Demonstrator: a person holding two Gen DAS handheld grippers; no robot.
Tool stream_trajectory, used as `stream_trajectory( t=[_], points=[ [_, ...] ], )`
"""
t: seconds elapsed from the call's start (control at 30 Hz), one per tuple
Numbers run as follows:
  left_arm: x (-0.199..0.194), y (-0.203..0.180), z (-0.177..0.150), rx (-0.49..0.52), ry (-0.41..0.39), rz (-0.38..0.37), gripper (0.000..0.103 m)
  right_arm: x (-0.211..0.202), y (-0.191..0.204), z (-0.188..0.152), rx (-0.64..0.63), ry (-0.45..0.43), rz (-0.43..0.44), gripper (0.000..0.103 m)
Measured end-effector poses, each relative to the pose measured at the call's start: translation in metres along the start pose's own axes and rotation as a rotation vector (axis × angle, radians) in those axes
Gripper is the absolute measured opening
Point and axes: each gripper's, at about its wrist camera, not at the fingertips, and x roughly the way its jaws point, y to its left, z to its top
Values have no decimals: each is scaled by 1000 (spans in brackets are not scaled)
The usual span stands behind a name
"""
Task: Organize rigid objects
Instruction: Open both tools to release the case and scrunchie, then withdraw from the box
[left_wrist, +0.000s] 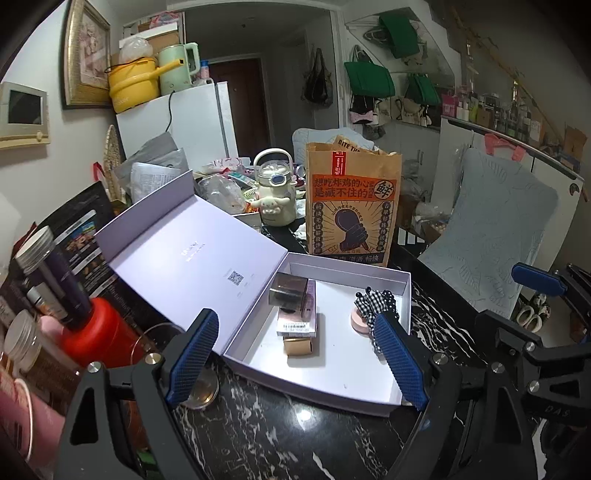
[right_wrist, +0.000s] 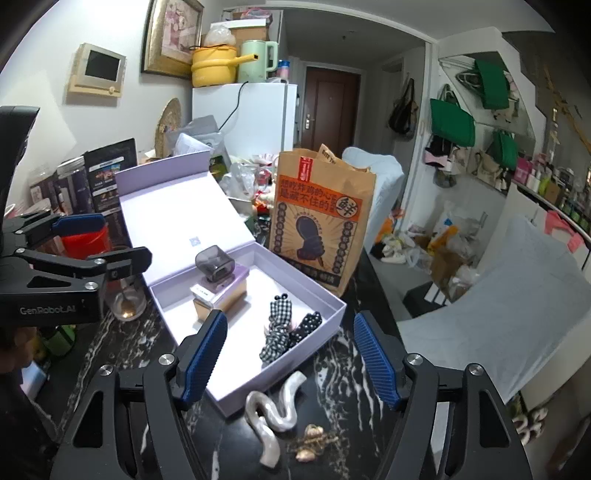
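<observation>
Right wrist: both grippers (right_wrist: 290, 354) open, empty.

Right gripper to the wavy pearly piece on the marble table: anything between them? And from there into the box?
Nothing visible blocks it. The wavy pearly white piece lies on the black marble table just ahead of the open right gripper. The open lilac box sits right behind it; only its low front wall must be cleared.

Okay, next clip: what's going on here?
A person with a gripper in each hand is sorting small items into an open lilac gift box on a marble table. Small cosmetic boxes and a checked hair tie lie inside. Left gripper and right gripper hang open, empty. A pearly wavy clip remains outside.
</observation>
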Motion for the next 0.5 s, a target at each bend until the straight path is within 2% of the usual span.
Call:
stream_trajectory(
  t=[0.17, 0.5],
  points=[
    [-12, -4, -9, -11, 5, -20, 87, -15, 0, -8, -7, -13, 8, 77],
    [-31, -25, -29, -21, 5, -50, 87, -30, -12, -33, 21, 1, 21, 78]
  ],
)
